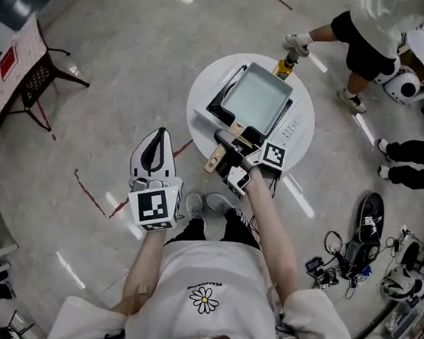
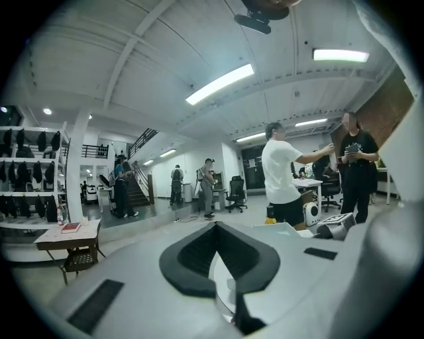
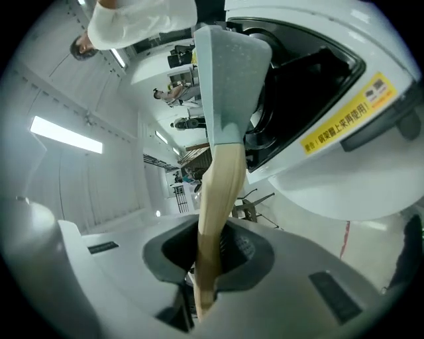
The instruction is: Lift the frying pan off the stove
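A rectangular grey-green frying pan [image 1: 257, 98] sits on a white stove [image 1: 295, 127] on a round white table [image 1: 206, 80]. Its wooden handle [image 1: 220, 154] points toward me. My right gripper [image 1: 226, 139] is shut on that handle. In the right gripper view the handle [image 3: 218, 198] runs between the dark pads [image 3: 246, 250] of the right gripper [image 3: 211, 258], with the pan [image 3: 228, 79] and stove [image 3: 311, 86] beyond. My left gripper [image 1: 160, 132] hangs over the floor left of the table, its fingertips together and nothing held. The left gripper [image 2: 215, 228] faces the room.
A dark chair with a small table [image 1: 39, 75] stands at the far left. Two people [image 1: 374, 39] are at the upper right, beyond the round table. Cables and gear [image 1: 357, 236] lie on the floor at the right. A yellow object [image 1: 285, 66] is at the table's far edge.
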`<action>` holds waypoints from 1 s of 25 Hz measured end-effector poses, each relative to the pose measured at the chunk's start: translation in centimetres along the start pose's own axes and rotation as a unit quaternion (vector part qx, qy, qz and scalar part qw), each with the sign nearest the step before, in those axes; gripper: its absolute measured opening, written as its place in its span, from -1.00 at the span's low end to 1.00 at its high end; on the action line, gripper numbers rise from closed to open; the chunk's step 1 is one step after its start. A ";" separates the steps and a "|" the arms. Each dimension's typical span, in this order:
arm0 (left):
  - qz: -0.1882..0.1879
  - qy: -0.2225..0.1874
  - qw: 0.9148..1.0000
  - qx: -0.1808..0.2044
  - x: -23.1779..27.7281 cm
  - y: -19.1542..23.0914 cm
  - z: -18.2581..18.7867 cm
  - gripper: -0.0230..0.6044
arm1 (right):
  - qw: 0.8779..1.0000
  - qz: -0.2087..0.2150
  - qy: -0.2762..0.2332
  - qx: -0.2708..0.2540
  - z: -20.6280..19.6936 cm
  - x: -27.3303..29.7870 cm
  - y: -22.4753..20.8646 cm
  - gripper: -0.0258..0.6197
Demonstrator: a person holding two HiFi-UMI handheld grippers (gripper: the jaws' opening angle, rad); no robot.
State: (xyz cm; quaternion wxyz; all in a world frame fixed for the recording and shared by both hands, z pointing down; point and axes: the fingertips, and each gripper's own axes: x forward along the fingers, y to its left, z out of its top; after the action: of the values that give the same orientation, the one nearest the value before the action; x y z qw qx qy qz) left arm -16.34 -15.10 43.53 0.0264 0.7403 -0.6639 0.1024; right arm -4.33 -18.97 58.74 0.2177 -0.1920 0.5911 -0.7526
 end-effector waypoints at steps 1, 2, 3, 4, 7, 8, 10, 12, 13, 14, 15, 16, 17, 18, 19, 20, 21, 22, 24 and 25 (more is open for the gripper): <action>-0.001 -0.003 1.000 -0.001 0.0 -0.1 0.1 -0.93 | 1.000 -0.003 0.002 0.002 -0.1 -0.1 0.2 -0.75; -0.002 -0.007 1.000 -0.002 0.0 -0.2 0.3 -0.93 | 1.000 -0.006 0.003 0.002 0.0 -0.1 0.4 -0.75; -0.004 -0.012 1.000 -0.002 0.2 -0.2 0.6 -0.93 | 1.000 -0.008 0.004 0.002 0.1 -0.1 0.6 -0.75; -0.005 -0.016 1.000 -0.002 0.3 -0.3 0.8 -0.93 | 1.000 -0.010 0.005 0.002 0.2 -0.1 0.8 -0.75; -0.007 -0.027 1.000 -0.003 0.4 -0.4 1.7 -0.93 | 1.000 -0.015 0.008 0.008 0.1 -0.2 1.6 -0.75; -0.008 -0.030 1.000 -0.003 0.4 -0.5 2.0 -0.93 | 1.000 -0.017 0.010 0.009 0.0 -0.2 1.9 -0.75; -0.008 -0.035 0.999 -0.002 0.2 -0.4 2.5 -0.93 | 1.000 -0.020 0.016 0.009 -0.4 -0.2 2.3 -0.74; -0.008 -0.041 0.999 -0.002 0.1 -0.4 2.9 -0.93 | 0.999 -0.025 0.023 0.002 -0.7 -0.3 2.9 -0.74; -0.007 -0.045 0.999 -0.002 0.2 -0.4 3.2 -0.93 | 0.999 -0.029 0.026 -0.007 -0.7 -0.3 3.2 -0.74; -0.007 -0.048 0.999 -0.001 0.3 -0.5 3.4 -0.93 | 0.999 -0.032 0.028 -0.018 -0.6 -0.4 3.6 -0.74; -0.007 -0.051 0.999 -0.001 0.4 -0.7 3.7 -0.93 | 0.999 -0.033 0.031 -0.029 -0.4 -0.6 4.2 -0.74; -0.006 -0.053 0.999 0.000 0.4 -0.9 4.0 -0.93 | 0.998 -0.032 0.033 -0.040 -0.2 -0.7 5.0 -0.74; -0.005 -0.056 0.998 0.001 0.4 -1.2 4.3 -0.93 | 0.998 -0.028 0.035 -0.051 0.0 -0.9 6.0 -0.74; -0.004 -0.058 0.998 0.001 0.4 -1.6 4.6 -0.93 | 0.997 -0.022 0.038 -0.062 0.3 -1.2 7.0 -0.74; -0.004 -0.061 0.998 0.002 0.3 -2.0 4.9 -0.93 | 0.996 -0.016 0.040 -0.075 0.5 -1.4 8.1 -0.74; -0.003 -0.064 0.998 0.002 0.2 -2.3 5.2 -0.93 | 0.995 -0.011 0.041 -0.090 0.6 -1.7 9.2 -0.74; -0.003 -0.067 0.998 0.002 0.1 -2.5 5.4 -0.93 | 0.993 -0.007 0.043 -0.107 0.8 -1.8 10.2 -0.74; -0.002 -0.070 0.998 0.002 0.0 -2.6 5.6 -0.93 | 0.991 -0.003 0.043 -0.125 0.9 -1.9 11.2 -0.74; -0.001 -0.076 0.997 0.002 0.0 -2.5 6.0 -0.93 | 0.986 0.004 0.044 -0.161 0.9 -1.9 13.1 -0.74; 0.000 -0.080 0.997 0.001 0.0 -2.4 6.2 -0.93 | 0.983 0.008 0.045 -0.179 0.9 -1.9 14.0 -0.74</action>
State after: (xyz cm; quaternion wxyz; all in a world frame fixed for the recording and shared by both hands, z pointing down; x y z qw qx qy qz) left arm -13.27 -15.88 37.70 -0.0276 0.7465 -0.6634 0.0437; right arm -0.89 -21.52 45.25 0.1590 -0.1895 0.7270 -0.6405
